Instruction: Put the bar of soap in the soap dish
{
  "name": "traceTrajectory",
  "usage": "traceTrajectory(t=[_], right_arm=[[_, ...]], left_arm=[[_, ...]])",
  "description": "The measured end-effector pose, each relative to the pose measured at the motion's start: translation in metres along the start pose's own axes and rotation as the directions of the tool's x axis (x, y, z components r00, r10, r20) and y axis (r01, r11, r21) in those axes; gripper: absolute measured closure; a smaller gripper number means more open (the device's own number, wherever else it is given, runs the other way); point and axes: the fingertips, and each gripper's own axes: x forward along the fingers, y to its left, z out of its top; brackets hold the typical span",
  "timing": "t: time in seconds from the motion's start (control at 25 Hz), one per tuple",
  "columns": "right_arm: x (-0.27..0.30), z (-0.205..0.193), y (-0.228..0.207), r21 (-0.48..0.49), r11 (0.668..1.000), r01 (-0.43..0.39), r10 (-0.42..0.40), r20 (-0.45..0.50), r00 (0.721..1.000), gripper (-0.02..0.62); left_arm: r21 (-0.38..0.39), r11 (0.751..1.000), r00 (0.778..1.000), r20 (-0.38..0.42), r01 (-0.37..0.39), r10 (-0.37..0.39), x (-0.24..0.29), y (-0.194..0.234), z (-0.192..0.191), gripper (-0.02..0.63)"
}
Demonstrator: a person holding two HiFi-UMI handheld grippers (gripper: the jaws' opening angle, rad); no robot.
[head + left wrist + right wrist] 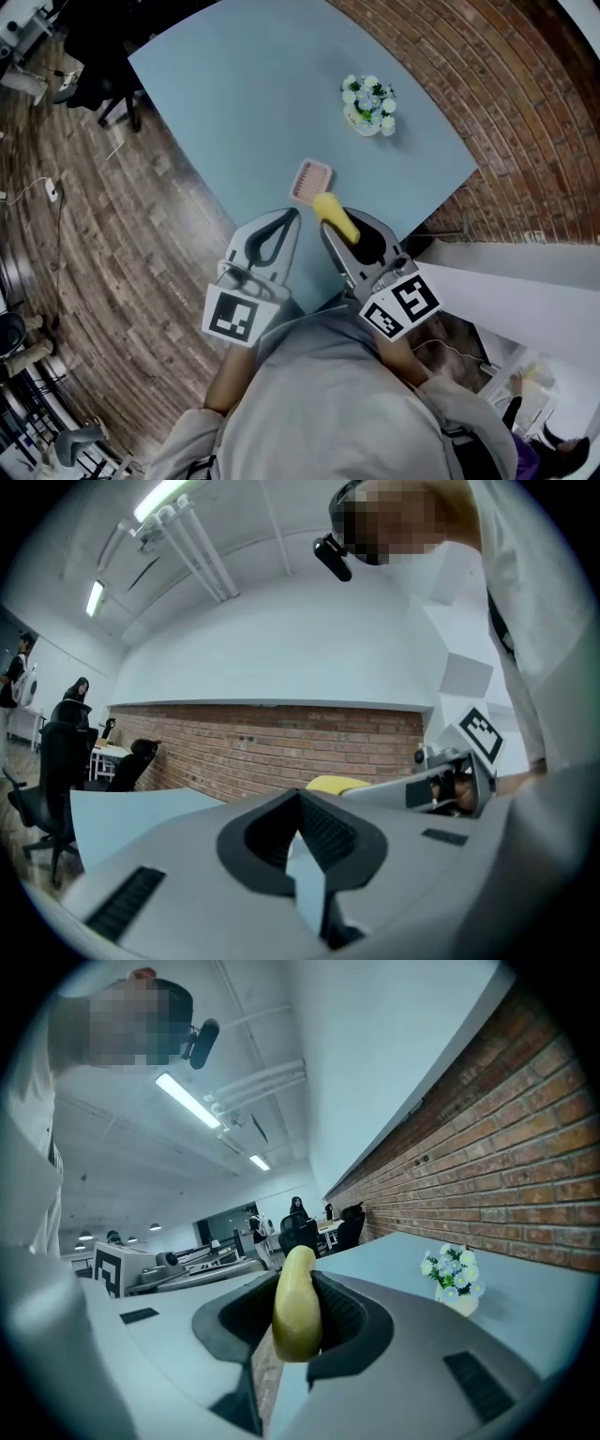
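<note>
Yellow bar of soap (331,211) clamped in right gripper (339,228) jaws: ease up-frame over pink soap dish (311,180), lower flat, release; keep closed, empty left gripper (289,217) jaws clear.

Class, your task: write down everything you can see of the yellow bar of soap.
The bar of soap is a smooth, rounded, pale yellow oval with a waxy look and no visible marks. It stands on edge, clamped by its sides between the jaws of the right gripper, its rounded end poking past their tips. The head view shows it over the blue table, pointing toward the nearby pink soap dish.
</note>
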Motion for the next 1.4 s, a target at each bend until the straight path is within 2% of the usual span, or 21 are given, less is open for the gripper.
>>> traceTrajectory(t=[0.48, 0.8, 1.04, 1.4], right_arm=[[0.033, -0.027, -0.044, 0.030, 0.998, 0.064, -0.062, -0.058, 0.996, 0.479], [0.049, -0.040, -0.066, 0.034, 0.998, 0.058, -0.056, -0.062, 0.997, 0.479], [0.059, -0.056, -0.080, 0.045, 0.997, 0.061, -0.057, -0.087, 0.995, 0.479], [0.071, -0.086, -0.104, 0.071, 0.996, 0.049, -0.039, -0.141, 0.989, 0.479]], left_arm=[[-0.055, 0.998, 0.998, -0.059, 0.020, -0.023, 0.037, 0.022, -0.041, 0.603], [-0.048, 0.999, 0.997, -0.079, 0.020, -0.024, 0.054, 0.028, -0.061, 0.603], [-0.094, 0.996, 0.998, -0.064, -0.008, 0.002, 0.059, 0.036, -0.068, 0.603], [-0.171, 0.984, 0.995, -0.097, -0.046, 0.030, 0.069, 0.036, -0.097, 0.603]])
